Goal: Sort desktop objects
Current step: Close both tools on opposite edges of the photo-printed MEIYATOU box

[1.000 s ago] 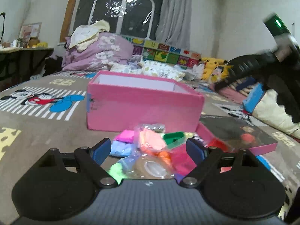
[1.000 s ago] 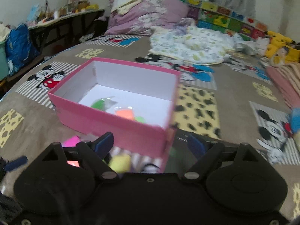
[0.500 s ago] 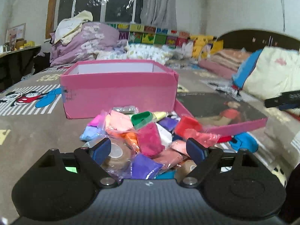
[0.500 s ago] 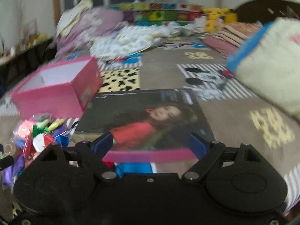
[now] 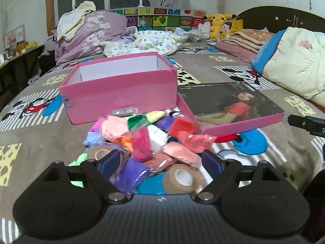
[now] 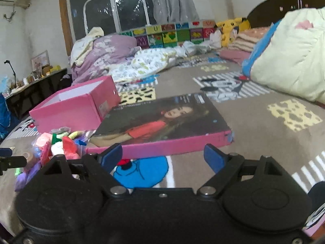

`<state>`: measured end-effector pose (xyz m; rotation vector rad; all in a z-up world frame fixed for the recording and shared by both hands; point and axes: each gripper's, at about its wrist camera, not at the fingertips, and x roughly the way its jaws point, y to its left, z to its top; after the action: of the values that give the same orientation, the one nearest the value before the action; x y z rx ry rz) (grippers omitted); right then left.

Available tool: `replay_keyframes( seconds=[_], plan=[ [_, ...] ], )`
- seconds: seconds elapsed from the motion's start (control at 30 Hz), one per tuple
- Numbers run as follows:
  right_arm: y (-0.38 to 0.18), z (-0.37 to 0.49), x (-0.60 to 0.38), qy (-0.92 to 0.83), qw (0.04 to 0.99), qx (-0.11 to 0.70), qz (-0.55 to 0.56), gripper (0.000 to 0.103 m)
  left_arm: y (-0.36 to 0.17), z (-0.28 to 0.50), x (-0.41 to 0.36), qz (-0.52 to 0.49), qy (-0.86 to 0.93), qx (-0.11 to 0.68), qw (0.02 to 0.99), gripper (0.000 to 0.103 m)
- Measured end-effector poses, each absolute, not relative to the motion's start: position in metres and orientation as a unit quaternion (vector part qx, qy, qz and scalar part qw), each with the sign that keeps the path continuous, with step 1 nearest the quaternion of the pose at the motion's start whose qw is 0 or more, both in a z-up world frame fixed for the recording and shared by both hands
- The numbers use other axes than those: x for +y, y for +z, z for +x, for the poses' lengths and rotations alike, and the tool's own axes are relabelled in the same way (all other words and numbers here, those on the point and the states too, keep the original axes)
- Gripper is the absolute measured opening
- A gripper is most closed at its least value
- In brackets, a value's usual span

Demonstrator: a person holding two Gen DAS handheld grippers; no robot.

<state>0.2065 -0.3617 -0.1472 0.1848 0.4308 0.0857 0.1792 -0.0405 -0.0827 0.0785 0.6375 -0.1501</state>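
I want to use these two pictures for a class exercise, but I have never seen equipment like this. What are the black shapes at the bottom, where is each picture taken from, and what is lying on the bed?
Each picture comes from a camera mounted on a hand-held gripper; a person holds one in each hand. The black shapes with blue tips are the gripper's two fingers. Neither gripper holds anything, and both stand open.

The left gripper looks over a pile of small clay packets in many colours, with two rolls of tan tape among them. Behind the pile stands an open pink box. Its lid, printed with a girl's photo, lies to the right.

The right gripper faces that same lid from nearby, with the box and packets to its left. Everything rests on a cartoon-print blanket.
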Motion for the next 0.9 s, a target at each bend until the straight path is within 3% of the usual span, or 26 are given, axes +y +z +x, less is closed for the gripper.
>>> replay_keyframes(
  seconds=[0.47,0.67,0.9],
  plan=[
    [-0.154,0.198,-0.423,0.023,0.948,0.195,0.249,0.088,-0.068,0.193,-0.075,0.04,-0.093,0.319,0.942,0.087],
    [-0.157,0.217,-0.453,0.044,0.913,0.225,0.336,0.09,-0.08,0.228,-0.089,0.018,-0.132,0.329,0.935,0.087],
    [-0.145,0.269,-0.462,0.05,0.933,0.248,0.256,0.09,-0.099,0.285,-0.103,-0.001,-0.185,0.36,0.914,0.087]
  ],
)
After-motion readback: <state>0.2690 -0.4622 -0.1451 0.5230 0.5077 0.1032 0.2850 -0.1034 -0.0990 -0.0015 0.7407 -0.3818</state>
